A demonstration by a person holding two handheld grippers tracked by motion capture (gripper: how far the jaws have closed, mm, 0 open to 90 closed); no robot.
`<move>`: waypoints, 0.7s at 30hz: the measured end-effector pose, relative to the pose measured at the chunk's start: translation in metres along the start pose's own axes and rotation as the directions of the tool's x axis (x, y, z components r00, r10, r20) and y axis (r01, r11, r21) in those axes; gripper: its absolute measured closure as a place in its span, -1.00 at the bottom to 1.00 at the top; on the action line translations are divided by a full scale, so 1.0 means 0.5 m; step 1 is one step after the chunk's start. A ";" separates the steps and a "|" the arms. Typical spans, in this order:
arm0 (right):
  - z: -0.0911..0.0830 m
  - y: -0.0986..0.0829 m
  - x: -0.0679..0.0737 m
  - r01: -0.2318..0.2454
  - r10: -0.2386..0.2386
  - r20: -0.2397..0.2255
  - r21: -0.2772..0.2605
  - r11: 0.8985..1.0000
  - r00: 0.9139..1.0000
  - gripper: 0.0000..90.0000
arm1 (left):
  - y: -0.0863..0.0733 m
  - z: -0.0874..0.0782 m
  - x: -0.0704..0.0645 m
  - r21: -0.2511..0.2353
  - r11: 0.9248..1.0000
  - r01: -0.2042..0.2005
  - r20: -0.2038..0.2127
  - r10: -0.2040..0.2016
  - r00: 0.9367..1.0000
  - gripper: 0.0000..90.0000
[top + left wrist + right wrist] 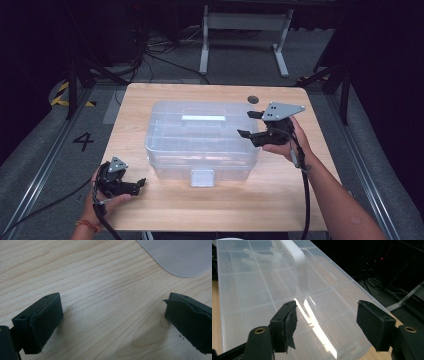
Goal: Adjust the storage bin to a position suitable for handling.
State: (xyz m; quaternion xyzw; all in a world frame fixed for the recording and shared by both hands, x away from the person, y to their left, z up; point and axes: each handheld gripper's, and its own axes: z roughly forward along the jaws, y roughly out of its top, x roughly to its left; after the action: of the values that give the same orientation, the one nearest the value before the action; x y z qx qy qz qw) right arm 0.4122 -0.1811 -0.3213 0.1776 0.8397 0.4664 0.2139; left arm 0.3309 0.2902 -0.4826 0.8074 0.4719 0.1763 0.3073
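On the middle of the wooden worktop (165,210) sits a clear plastic box (200,145) with a divided lid, a pale handle (203,118) lying flat along its top and a latch (202,177) on its near side. At the box's right end the right claw (246,124) hangs just above the lid edge, its jaws spread wide and holding nothing; the right gripper view looks along the lid toward the handle (294,257) with both pads apart over the plastic. Down at the near left corner the left claw (141,183) rests low over bare wood, also wide open and empty, with a rounded corner of the box (180,257) just ahead of it. My guess is the box is about to be steadied or opened. To do that well, I would bring the left claw to the near latch while the right one settles on the right end of the lid and keeps the box from sliding, since smooth plastic on smooth wood looks slippery. As for writing, the box carries no label or brand I can read; a painted "4" (83,141) shows on the floor to the left.
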 end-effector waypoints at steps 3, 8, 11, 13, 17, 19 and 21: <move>0.007 0.006 0.002 0.003 -0.003 -0.017 -0.004 1.000 1.000 -0.25 | 0.000 0.000 0.000 0.000 1.000 0.000 0.000 0.000 1.000 -0.95; 0.015 0.015 0.004 0.001 -0.001 -0.040 -0.005 1.000 0.999 -0.24 | 0.000 0.000 0.000 0.000 1.000 0.000 0.000 0.000 1.000 -0.95; 0.020 0.019 0.005 0.008 -0.009 -0.045 -0.004 1.000 0.999 -0.23 | 0.000 0.000 0.000 0.000 1.000 0.000 0.000 0.000 1.000 -0.95; 0.023 0.023 0.005 0.004 -0.004 -0.056 -0.004 1.000 0.998 -0.21 | 0.000 0.000 0.000 0.000 1.000 0.000 0.000 0.000 1.000 -0.95; 0.028 0.030 0.007 0.010 -0.010 -0.061 0.006 1.000 0.998 -0.21 | 0.000 0.000 0.000 0.000 1.000 -0.002 -0.001 0.002 1.000 -0.95; 0.031 0.033 0.008 0.014 -0.013 -0.065 0.004 1.000 0.998 -0.21 | 0.000 0.000 0.000 0.000 1.000 0.000 0.000 0.000 1.000 -0.95; 0.035 0.037 0.011 0.018 -0.017 -0.070 0.008 1.000 0.997 -0.21 | 0.000 0.000 0.000 0.001 1.000 0.001 0.002 -0.001 1.000 -0.95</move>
State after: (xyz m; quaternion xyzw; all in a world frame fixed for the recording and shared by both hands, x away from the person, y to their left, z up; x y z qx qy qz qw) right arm 0.4187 -0.1567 -0.3145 0.1547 0.8502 0.4669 0.1878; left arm 0.3309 0.2901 -0.4826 0.8074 0.4719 0.1751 0.3077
